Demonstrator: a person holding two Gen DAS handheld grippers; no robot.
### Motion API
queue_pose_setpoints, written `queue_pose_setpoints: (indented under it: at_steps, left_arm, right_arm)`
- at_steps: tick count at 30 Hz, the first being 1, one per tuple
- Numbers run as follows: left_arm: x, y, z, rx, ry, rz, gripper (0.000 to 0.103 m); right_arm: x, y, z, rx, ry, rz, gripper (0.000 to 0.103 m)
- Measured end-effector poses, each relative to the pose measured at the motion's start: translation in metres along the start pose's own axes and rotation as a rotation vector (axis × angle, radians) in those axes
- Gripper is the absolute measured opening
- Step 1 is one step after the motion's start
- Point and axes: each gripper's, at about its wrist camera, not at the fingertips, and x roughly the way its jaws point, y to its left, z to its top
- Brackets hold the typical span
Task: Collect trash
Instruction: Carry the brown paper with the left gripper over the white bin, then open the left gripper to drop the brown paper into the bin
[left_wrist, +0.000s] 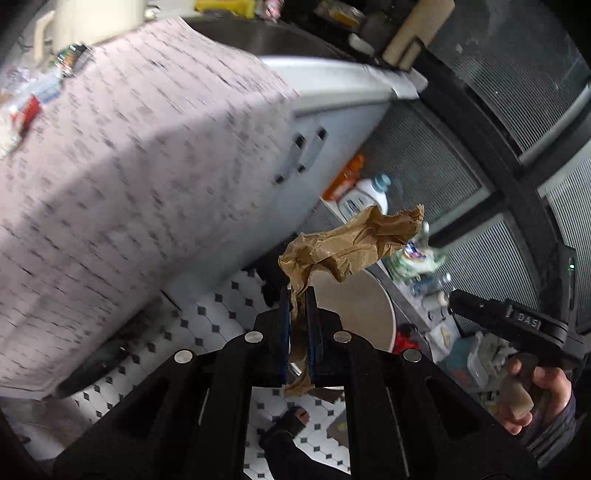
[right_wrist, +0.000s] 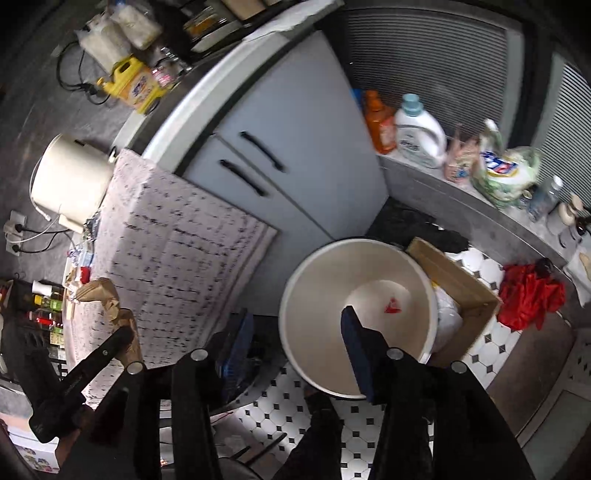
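Observation:
My left gripper is shut on a crumpled brown paper bag, which sticks up past the fingertips. Beyond and below it stands a white round bin. In the right wrist view, my right gripper is open above that bin's rim, with nothing between its fingers. A small red scrap lies on the bin's bottom. To the left, the brown paper bag shows in the left gripper, over the table's edge.
A table under a patterned cloth stands left of the bin, before a grey cabinet. A cardboard box and red cloth lie right of the bin. Detergent bottles line a ledge. A cream kettle sits on the table.

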Motion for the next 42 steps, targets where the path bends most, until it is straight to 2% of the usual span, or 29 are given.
queue_pose_setpoints:
  at_steps: [7, 14, 15, 17, 18, 19, 23, 26, 30, 34, 37, 42]
  left_arm:
    - [0.042, -0.039, -0.02, 0.055, 0.07, -0.052, 0.008]
    - [0.075, -0.075, -0.026, 0.112, 0.107, -0.097, 0.009]
    - [0.079, -0.078, -0.026, 0.115, 0.114, -0.104, 0.011]
    - [0.084, -0.082, -0.025, 0.122, 0.123, -0.113, 0.025]
    - [0.084, -0.084, -0.024, 0.124, 0.116, -0.108, 0.039]
    - [0.084, -0.085, -0.023, 0.122, 0.107, -0.107, 0.047]
    - [0.074, -0.084, -0.019, 0.131, 0.103, -0.112, 0.055]
    - [0.057, -0.076, -0.013, 0.124, 0.073, -0.09, 0.066]
    - [0.026, -0.058, -0.001, 0.105, 0.022, -0.057, 0.079]
    - [-0.014, -0.034, 0.014, 0.078, -0.048, -0.005, 0.089]
    - [-0.04, -0.014, 0.023, 0.051, -0.089, 0.023, 0.094]
    - [-0.085, 0.023, 0.037, 0.01, -0.165, 0.066, 0.096]
  right_arm:
    - [-0.036, -0.057, -0.017, 0.074, -0.056, -0.055, 0.061]
    - [-0.067, -0.099, -0.032, 0.129, -0.098, -0.107, 0.061]
    - [-0.069, -0.103, -0.034, 0.136, -0.101, -0.111, 0.061]
    - [-0.073, -0.109, -0.038, 0.148, -0.104, -0.117, 0.061]
    - [-0.074, -0.111, -0.039, 0.151, -0.104, -0.12, 0.061]
    - [-0.075, -0.113, -0.041, 0.154, -0.106, -0.123, 0.061]
    - [-0.077, -0.115, -0.043, 0.173, -0.112, -0.117, 0.062]
    - [-0.077, -0.106, -0.04, 0.167, -0.119, -0.103, 0.065]
    - [-0.077, -0.082, -0.032, 0.137, -0.143, -0.08, 0.082]
    - [-0.076, -0.05, -0.026, 0.111, -0.162, -0.055, 0.089]
    - [-0.074, -0.021, -0.019, 0.088, -0.179, -0.039, 0.096]
    - [-0.07, 0.031, -0.01, 0.044, -0.194, -0.006, 0.095]
